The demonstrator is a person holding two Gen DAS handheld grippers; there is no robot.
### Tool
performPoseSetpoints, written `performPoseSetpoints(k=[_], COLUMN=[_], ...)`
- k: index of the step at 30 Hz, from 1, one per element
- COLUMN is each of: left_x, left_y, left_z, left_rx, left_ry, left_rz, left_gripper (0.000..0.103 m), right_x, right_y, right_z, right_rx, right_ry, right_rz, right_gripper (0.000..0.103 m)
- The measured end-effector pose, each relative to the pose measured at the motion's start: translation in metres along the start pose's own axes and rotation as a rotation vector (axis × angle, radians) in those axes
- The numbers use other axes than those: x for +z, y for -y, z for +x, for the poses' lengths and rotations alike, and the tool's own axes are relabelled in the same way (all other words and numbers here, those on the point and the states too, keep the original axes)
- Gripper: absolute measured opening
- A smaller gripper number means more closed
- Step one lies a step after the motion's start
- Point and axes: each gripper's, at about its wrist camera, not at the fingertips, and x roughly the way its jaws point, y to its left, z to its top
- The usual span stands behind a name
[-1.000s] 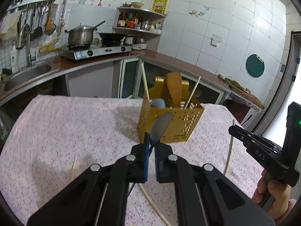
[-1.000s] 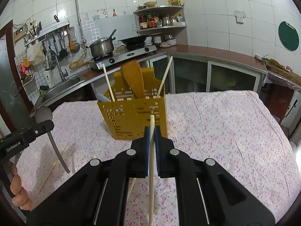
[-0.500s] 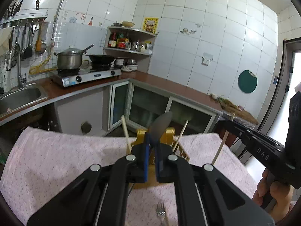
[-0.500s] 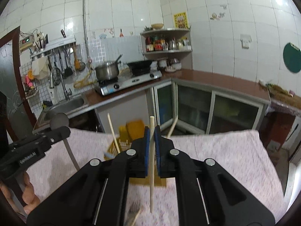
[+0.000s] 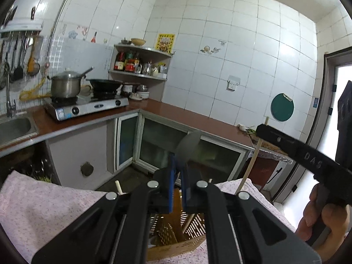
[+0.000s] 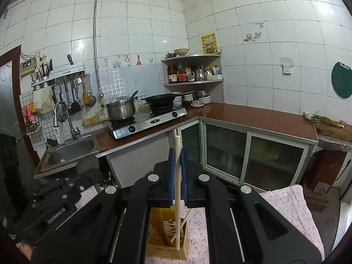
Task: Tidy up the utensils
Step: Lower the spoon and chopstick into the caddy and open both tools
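Note:
My left gripper (image 5: pixel 177 161) is shut on a metal spoon (image 5: pixel 188 143), whose bowl stands up above the blue pads. Below it sits the yellow slotted utensil holder (image 5: pixel 173 227), with chopsticks and a wooden spatula in it. My right gripper (image 6: pixel 177 154) is shut on a pale wooden chopstick (image 6: pixel 177 189) held upright, its lower end over the holder (image 6: pixel 162 231). In the left wrist view the right gripper (image 5: pixel 297 151) shows at the right with its chopstick (image 5: pixel 253 160). In the right wrist view the left gripper (image 6: pixel 61 200) and the spoon bowl (image 6: pixel 87 165) show at the lower left.
A table with a pink flowered cloth (image 5: pixel 44 206) carries the holder. Beyond it runs a brown kitchen counter (image 6: pixel 253 114) with glass-door cabinets, a gas stove (image 6: pixel 149 121) with a pot and a wok, a sink (image 6: pixel 70 151) and a corner shelf of bottles.
Both grippers rose and moved forward over the table. The holder, ahead of them before, now lies below them. Each still grips its utensil.

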Motion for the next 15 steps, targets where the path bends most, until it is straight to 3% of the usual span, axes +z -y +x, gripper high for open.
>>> performPoseSetpoints(k=[6,15], left_x=[-0.027,-0.057], left_y=[-0.013,-0.015], left_z=[0.036,0.049], left_rx=[0.063,0.11], left_ry=[-0.047,-0.063], left_rz=[0.035,0.09], left_gripper=[0.006,0.006], right_x=[-0.016,-0.044], right_y=[0.005,0.011], right_z=[0.027,0.052], right_rx=[0.002,0.001], right_ry=[0.005,-0.007], right_rz=[-0.002,0.01], right_gripper=[0.007,0.007])
